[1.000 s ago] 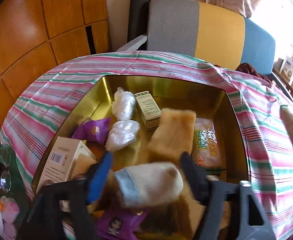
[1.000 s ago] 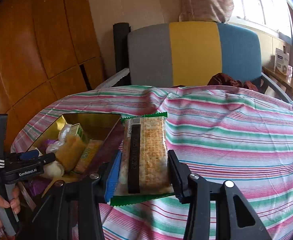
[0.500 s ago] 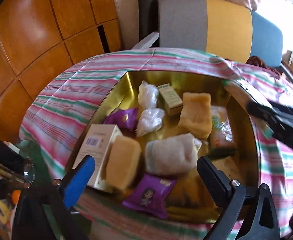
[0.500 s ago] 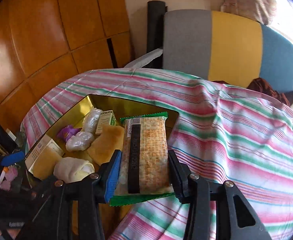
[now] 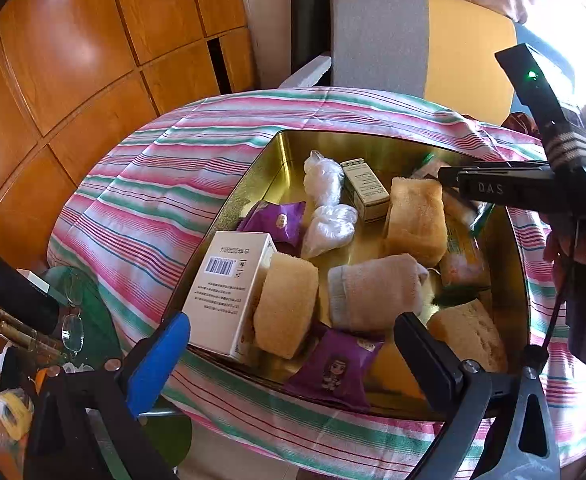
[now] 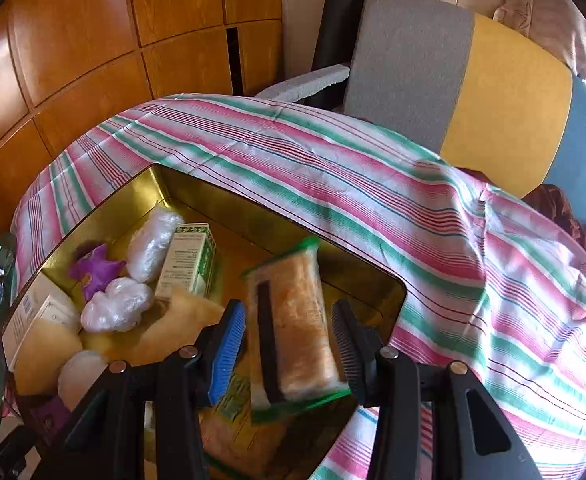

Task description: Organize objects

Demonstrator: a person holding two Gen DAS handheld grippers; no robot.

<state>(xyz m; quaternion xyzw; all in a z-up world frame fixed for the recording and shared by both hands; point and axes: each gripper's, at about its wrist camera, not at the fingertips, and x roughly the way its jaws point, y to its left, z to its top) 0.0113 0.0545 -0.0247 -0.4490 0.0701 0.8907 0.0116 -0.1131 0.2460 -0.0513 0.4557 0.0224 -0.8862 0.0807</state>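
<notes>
Placement is underway: the right gripper (image 6: 289, 336) is holding a cracker packet (image 6: 293, 324) between its fingers above the gold tin (image 6: 229, 196); next, lowering and releasing. The left gripper (image 5: 289, 352) is gaping wide, empty.

A round table is covered by a pink, green and white striped cloth (image 5: 141, 208). On the cloth a shallow gold tin (image 5: 253, 184) is set, near the table's left side. Beyond the tin, in the right wrist view, the cloth is seen bare and slightly creased.
</notes>
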